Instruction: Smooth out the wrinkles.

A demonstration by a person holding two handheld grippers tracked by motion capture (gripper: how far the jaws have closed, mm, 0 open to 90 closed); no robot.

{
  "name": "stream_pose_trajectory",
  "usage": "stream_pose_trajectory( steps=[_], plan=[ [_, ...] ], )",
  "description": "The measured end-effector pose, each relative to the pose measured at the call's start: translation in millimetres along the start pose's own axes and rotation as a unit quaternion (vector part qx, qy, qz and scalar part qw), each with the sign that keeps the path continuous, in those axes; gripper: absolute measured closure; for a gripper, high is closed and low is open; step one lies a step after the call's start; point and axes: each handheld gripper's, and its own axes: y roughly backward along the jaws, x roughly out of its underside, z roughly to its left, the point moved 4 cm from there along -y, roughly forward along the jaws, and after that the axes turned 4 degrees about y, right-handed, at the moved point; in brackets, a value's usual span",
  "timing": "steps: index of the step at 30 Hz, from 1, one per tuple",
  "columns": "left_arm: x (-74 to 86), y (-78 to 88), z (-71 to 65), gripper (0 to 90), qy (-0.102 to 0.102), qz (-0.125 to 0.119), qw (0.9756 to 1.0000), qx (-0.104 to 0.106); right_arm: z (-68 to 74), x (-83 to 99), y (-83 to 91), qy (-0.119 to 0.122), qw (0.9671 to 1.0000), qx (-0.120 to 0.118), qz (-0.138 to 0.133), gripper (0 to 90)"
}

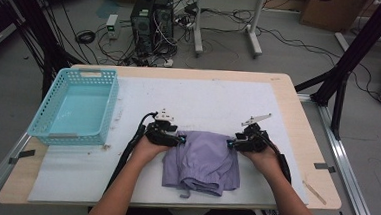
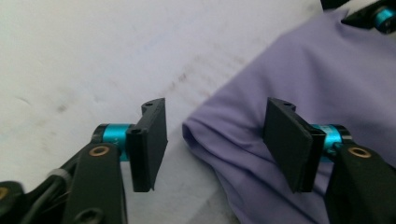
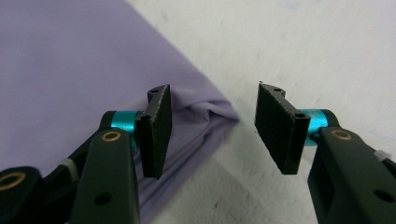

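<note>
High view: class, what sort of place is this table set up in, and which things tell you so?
Probably a lab or workshop rather than a home. Computer towers stand on the bare floor among loose cables, black metal frame posts flank the table, and cardboard boxes sit along the back.

A folded lilac garment [image 1: 203, 161] is laid flat and creased; one folded corner [image 2: 205, 135] is seen between the left jaws, untouched, another [image 3: 219, 116] between the right jaws.
</note>
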Motion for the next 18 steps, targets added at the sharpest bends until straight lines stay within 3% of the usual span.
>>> stream_pose_trajectory(
  steps=[1, 2, 3, 5, 9, 12, 18],
  plan=[
    [-0.2, 0.9, -2.8, 55.4, -0.020, 0.005, 0.9998, 0.000, -0.1, 0.0, 1.5, 0.002, 1.0000, 0.000, 0.002, 67.6],
    [0.1, 0.8, -6.1, 70.5, -0.032, 0.009, 0.9994, 0.006, 0.8, -0.1, 2.3, 0.001, 0.9998, -0.019, 0.003, 77.7],
    [0.0, 0.2, -8.6, 77.4, -0.041, 0.009, 0.9991, 0.005, 2.3, -0.3, 2.0, 0.011, 0.9998, -0.018, 0.002, 83.9],
    [-0.4, 0.8, -10.4, 84.1, -0.051, 0.010, 0.9986, 0.002, 6.5, -2.8, 1.6, 0.034, 0.9993, -0.015, 0.004, 88.2],
    [-5.5, 9.3, -0.2, 86.0, -0.049, -0.012, 0.9987, -0.009, 4.5, -9.9, -1.9, 0.047, 0.9987, -0.004, -0.017, 89.2],
    [-15.4, 16.4, 15.2, 86.0, -0.022, -0.047, 0.9986, -0.003, -4.0, -20.2, -4.8, 0.039, 0.9986, 0.001, -0.036, 89.2],
    [-29.5, 9.9, 46.5, 85.9, -0.003, -0.053, 0.9985, -0.016, -23.3, -52.5, -20.3, 0.041, 0.9982, 0.011, -0.043, 89.1]
  ],
)
